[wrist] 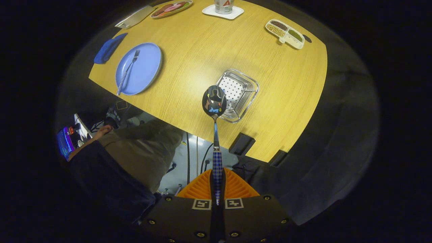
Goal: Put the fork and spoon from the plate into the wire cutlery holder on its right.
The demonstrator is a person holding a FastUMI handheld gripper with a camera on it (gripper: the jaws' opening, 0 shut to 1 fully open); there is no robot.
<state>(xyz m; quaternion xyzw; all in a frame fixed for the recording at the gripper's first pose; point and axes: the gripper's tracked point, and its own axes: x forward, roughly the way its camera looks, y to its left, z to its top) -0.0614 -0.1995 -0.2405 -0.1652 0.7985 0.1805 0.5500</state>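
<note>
Viewed from high above a light wooden worktop (pixel 202 50) with a rounded edge; dark booth wall around it, grey floor with cables below its near edge. Person seated beside the worktop, hand (pixel 104 130) resting on the lap.

Blue plate (pixel 145 71) lay near the worktop's edge, holding only the fork (pixel 127 71), checked handle toward the edge, tines pointing inward. Folded blue cloth (pixel 108 49) just beside the plate. Wire cutlery holder (pixel 240 91) stood well apart from the plate, nothing inside it, perforated floor showing. Farther back: white three-compartment dish (pixel 285 33) with different grains or beans in each section, a glass (pixel 224 5) on a white square coaster (pixel 222 12), an oval tray (pixel 171 8) with pinkish contents not clearly made out, a flat grey slab (pixel 134 17).

Hand-held gripper (pixel 217 199) raised well above the worktop, looking down, fingers closed on the checked handle of the spoon (pixel 214 101). Spoon extended straight ahead beyond the fingers, bowl overlapping the near rim of the holder in view, clearly above it and not inside.
</note>
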